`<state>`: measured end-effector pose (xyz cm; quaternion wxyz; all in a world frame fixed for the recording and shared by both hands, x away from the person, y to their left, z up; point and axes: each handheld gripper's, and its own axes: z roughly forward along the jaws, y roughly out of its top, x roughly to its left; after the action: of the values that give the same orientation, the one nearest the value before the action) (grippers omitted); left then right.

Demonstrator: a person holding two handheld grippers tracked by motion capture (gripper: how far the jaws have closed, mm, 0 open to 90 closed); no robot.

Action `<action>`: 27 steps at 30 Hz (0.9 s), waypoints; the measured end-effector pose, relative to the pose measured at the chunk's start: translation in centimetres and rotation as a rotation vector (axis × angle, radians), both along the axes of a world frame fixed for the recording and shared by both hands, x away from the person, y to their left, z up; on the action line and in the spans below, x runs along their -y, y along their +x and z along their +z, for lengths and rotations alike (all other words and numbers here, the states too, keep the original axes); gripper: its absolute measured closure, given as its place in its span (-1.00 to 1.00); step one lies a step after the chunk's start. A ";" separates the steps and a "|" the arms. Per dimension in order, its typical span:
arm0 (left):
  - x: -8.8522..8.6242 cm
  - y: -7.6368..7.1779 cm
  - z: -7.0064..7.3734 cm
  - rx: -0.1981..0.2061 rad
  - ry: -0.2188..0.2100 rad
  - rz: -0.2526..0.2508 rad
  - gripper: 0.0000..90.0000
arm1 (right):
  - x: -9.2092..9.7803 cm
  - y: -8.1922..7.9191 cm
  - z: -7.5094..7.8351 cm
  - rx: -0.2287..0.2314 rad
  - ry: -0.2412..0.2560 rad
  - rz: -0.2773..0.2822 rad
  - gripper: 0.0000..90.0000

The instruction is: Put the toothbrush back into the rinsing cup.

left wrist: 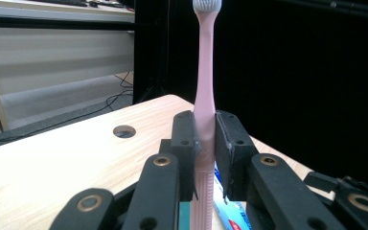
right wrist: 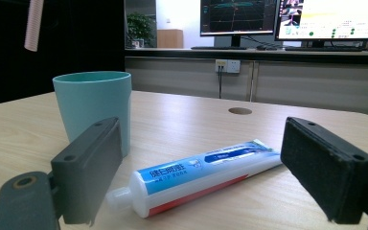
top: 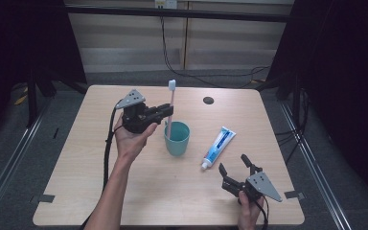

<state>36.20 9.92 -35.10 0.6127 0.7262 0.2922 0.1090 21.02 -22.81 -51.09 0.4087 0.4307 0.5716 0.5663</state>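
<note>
Upright, the pink toothbrush sits clamped in left fingers; right fingers spread.

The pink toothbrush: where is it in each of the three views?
High view: toothbrush upright, upper centre, above the cup, in the left gripper.
Left gripper view: centre, clamped between the jaws.
Right gripper view: handle end at top left.
Shared landmark: the round table hole.
</note>
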 end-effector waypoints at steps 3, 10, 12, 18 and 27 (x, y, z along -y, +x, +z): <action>0.6 0.1 -0.1 0.010 -0.006 -0.001 0.76 | 0.0 0.0 0.0 0.001 0.003 0.003 -0.70; 1.4 0.7 -0.3 0.012 0.020 -0.002 0.76 | 0.0 0.0 0.0 0.001 0.003 0.006 -0.70; 1.5 0.9 -0.5 0.004 0.010 -0.003 0.76 | 0.0 0.0 0.0 0.001 0.002 0.007 -0.70; 1.8 1.3 -1.2 0.003 0.024 -0.001 0.76 | 0.0 0.0 0.0 0.001 0.002 0.010 -0.70; 2.1 2.0 -2.4 -0.010 0.036 0.004 0.76 | 0.0 0.0 0.0 0.004 -0.001 0.011 -0.70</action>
<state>38.17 7.78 -37.50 0.5979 0.7370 0.2946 0.1118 21.01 -22.84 -51.10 0.4070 0.4264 0.5732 0.5692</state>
